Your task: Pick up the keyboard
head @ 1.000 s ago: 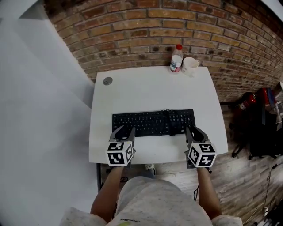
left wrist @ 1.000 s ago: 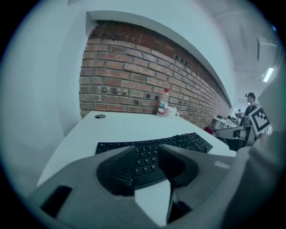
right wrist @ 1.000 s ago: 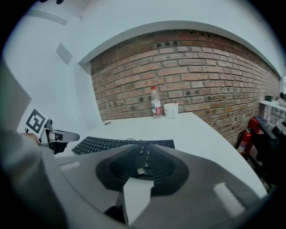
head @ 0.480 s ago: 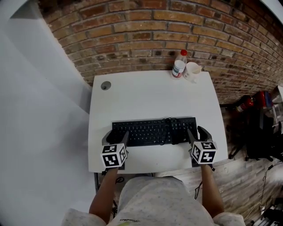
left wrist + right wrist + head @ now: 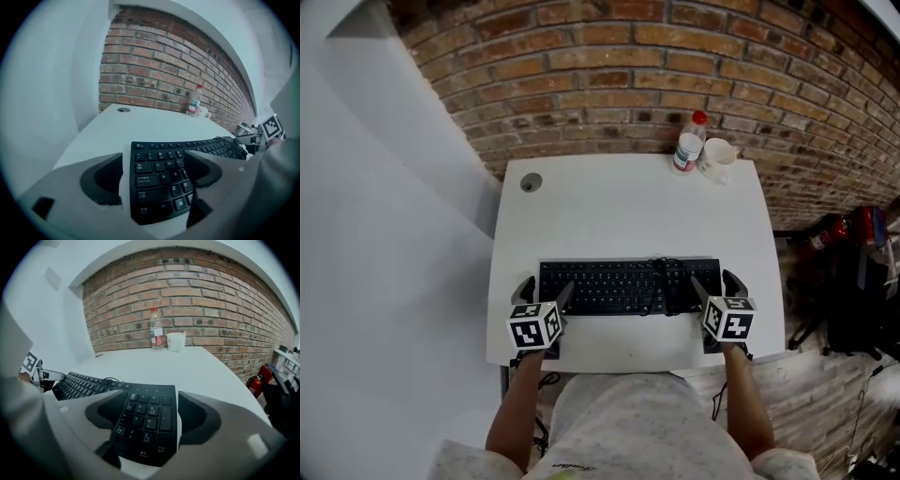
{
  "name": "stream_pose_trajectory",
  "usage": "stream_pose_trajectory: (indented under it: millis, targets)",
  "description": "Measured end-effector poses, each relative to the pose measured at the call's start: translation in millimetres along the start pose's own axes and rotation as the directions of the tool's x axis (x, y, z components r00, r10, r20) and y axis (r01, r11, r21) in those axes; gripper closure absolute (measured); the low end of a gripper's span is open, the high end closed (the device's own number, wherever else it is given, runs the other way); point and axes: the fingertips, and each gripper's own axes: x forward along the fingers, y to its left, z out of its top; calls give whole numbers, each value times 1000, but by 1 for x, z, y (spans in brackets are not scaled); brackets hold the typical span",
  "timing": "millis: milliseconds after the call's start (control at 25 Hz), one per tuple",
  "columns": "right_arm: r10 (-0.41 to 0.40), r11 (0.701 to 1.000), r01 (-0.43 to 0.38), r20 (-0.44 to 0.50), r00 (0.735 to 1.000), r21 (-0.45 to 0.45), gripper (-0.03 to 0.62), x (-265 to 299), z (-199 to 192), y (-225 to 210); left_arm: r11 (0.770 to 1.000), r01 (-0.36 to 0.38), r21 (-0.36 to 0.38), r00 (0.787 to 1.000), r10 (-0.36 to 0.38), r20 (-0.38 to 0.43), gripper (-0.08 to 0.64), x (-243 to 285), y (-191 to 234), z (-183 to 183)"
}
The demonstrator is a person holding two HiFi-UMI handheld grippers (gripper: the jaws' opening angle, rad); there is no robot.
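A black keyboard point(image 5: 623, 286) lies flat near the front of the white table point(image 5: 619, 206), with a coiled black cable point(image 5: 662, 281) resting on its keys. My left gripper point(image 5: 544, 289) stands at its left end, jaws opening. In the left gripper view the keyboard's left end point(image 5: 161, 183) lies between the fingers of the left gripper point(image 5: 154, 159), and the pads do not press on it. My right gripper point(image 5: 716, 284) is at the right end, jaws opening too. The number pad point(image 5: 145, 418) sits between the spread fingers of the right gripper point(image 5: 150, 399), untouched by the pads.
A plastic bottle with a red cap point(image 5: 689, 145) and a white cup point(image 5: 718, 159) stand at the table's back right by the brick wall. A round cable hole point(image 5: 531, 183) is at the back left. A red fire extinguisher point(image 5: 830, 230) and dark gear sit on the floor to the right.
Both grippers went forward and down to the two ends of the keyboard. Their jaws spread apart from nearly shut to wide, now straddling the ends.
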Motion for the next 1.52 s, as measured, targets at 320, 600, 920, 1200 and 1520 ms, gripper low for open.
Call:
stream_pose_trajectory:
  millis: [320,600,920,1200,1520]
  targets:
    - [41,998,-40,-28,999,51,210,14,-6,-7,999,-8,-40,1000,8,-18,123,7,1,-7]
    - [108,986,-103,-27,994,134,222,18,-9,-6,997,-2,-75,1000,1,-18,123,10,0,-10]
    - [127,982,-118,-53,990,149,221,19,-9,-6,998,29,-55,999,-32,-43,147,15,-7,-9]
    - [131,980,-120,-60,990,158,215,21,-10,-8,997,35,-66,998,-39,-53,149,17,-8,-10]
    - [121,981,-111,-53,991,159,218,20,-11,-9,998,26,-57,999,-28,-32,150,16,-7,-11]
